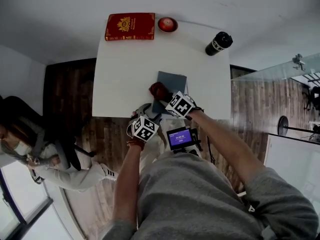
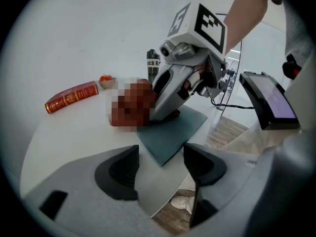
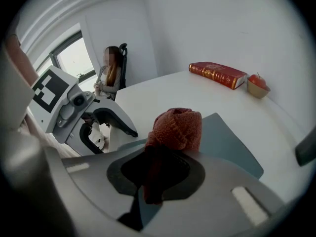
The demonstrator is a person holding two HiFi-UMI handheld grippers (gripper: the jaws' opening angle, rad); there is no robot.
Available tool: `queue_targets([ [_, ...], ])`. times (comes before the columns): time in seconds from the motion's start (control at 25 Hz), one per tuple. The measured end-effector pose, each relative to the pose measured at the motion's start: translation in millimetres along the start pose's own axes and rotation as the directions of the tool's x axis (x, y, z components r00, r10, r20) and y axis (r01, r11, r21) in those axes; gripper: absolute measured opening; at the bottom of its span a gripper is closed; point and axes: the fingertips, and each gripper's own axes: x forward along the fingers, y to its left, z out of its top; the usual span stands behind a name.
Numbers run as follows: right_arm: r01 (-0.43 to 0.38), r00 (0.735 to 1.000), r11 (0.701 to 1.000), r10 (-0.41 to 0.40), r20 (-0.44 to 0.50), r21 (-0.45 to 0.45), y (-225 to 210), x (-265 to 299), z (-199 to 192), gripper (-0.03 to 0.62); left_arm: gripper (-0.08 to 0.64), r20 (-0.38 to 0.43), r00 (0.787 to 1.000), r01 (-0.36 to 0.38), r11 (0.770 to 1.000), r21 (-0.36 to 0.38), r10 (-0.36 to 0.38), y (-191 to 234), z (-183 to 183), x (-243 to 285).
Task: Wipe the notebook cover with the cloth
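Note:
A grey-blue notebook (image 1: pixel 173 83) lies flat near the front edge of the white table (image 1: pixel 125 69). A red knitted cloth (image 1: pixel 158 90) rests on the notebook's left part, and my right gripper (image 1: pixel 163 97) is shut on it. In the right gripper view the cloth (image 3: pixel 177 128) bunches out past the jaws over the notebook (image 3: pixel 229 144). My left gripper (image 1: pixel 142 115) hovers at the table's front edge, just left of the right one. Its jaws stand open and empty (image 2: pixel 160 164), with the notebook (image 2: pixel 173 132) a short way ahead.
A red hardback book (image 1: pixel 130 26), a small bowl with a red fruit (image 1: pixel 167 24) and a black bottle (image 1: pixel 218 43) stand along the table's far side. A person (image 1: pixel 35 149) sits on the left. A small screen (image 1: pixel 180 138) hangs at my chest.

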Motion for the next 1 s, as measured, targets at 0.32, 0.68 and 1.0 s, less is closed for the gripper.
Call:
queue_targets([
  [0.32, -0.035, 0.999, 0.999, 0.035, 0.001, -0.02, 22, 2, -2, 0.057, 0.284, -0.001, 1.0, -0.003, 1.0, 0.007, 0.003, 2, -1, 0],
  [0.68, -0.1, 0.995, 0.995, 0.099, -0.013, -0.025, 45, 3, -7, 0.057, 0.284, -0.001, 1.0, -0.005, 1.0, 0.006, 0.005, 2, -1, -1],
  [1.0, -0.174, 0.985, 0.985, 0.174, -0.018, 0.001, 58, 6, -9, 0.057, 0.284, 0.0, 1.0, -0.007, 1.0, 0.006, 0.007, 3, -2, 0],
])
